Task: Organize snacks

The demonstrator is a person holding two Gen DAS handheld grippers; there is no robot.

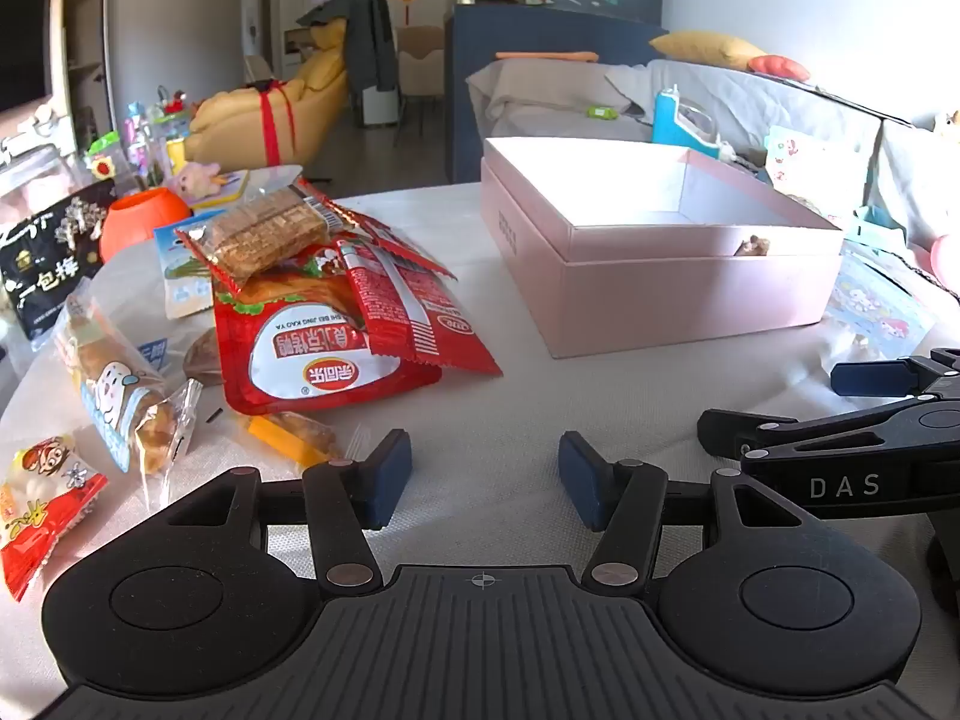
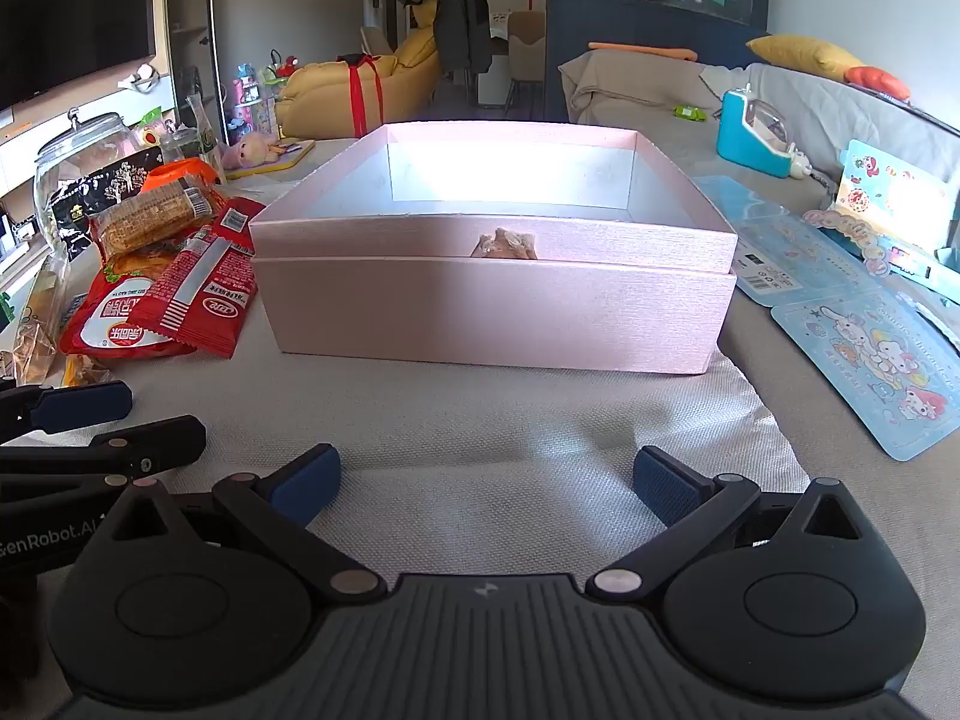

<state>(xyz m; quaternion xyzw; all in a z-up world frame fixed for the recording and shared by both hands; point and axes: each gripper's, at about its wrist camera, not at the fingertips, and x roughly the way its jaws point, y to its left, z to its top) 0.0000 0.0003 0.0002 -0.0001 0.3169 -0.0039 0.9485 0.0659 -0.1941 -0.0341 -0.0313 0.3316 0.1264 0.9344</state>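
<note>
A pile of snacks lies left of an open pink box [image 1: 690,300] on the cloth-covered table. The pile holds a large red pouch [image 1: 318,354], a wafer packet [image 1: 264,234] on top, a smaller red packet [image 1: 396,306] and a clear-wrapped bread roll [image 1: 114,396]. My left gripper [image 1: 485,480] stands open over bare cloth, just in front of the pile, nothing between its pads. My right gripper [image 2: 486,489] is open wide, facing the box's [image 2: 492,318] front wall. The box's inside looks bare as far as I can see. The same red packet [image 2: 198,294] lies left of the box.
A black snack bag [image 1: 42,264], an orange cup [image 1: 141,219] and a glass jar [image 2: 78,162] stand at the far left. Cartoon sticker sheets [image 2: 870,360] and a blue device [image 2: 750,132] lie right of the box. The two grippers sit side by side, close together.
</note>
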